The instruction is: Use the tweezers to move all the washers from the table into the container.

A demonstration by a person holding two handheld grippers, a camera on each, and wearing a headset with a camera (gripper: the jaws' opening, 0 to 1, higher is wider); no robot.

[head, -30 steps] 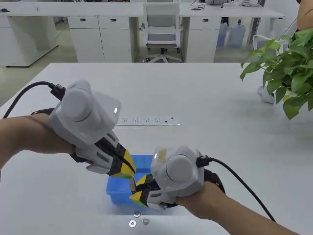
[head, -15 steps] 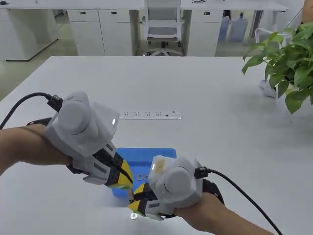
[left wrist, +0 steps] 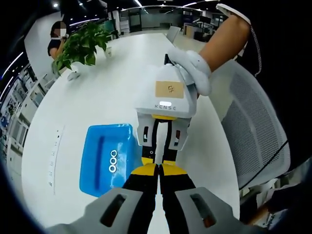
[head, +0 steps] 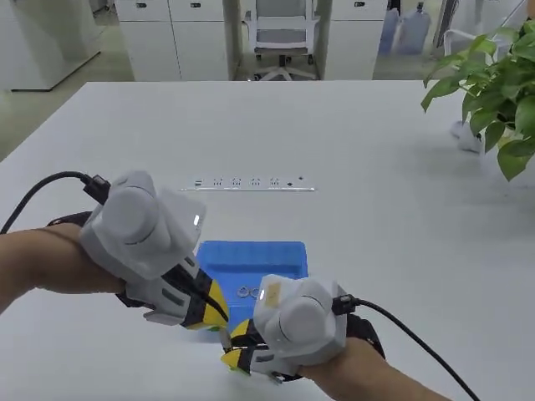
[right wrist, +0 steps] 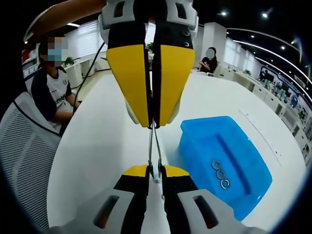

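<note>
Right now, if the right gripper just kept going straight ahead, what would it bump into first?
The left gripper. Its yellow jaws face the right gripper head-on, and the thin tweezers span the gap between them. The blue container lies off to the side.

Thin metal tweezers [right wrist: 154, 146], legs close together: one end between left gripper [right wrist: 153, 123] jaws, other between right gripper [right wrist: 155, 171] jaws. Blue rectangular container [head: 251, 257] flat on tabletop, toward near edge. Three small washers [head: 245, 291] in row on its floor.

Potted plant [head: 498, 83], power strip [head: 251, 184], office chair [head: 280, 38], white table [head: 384, 192]
</note>
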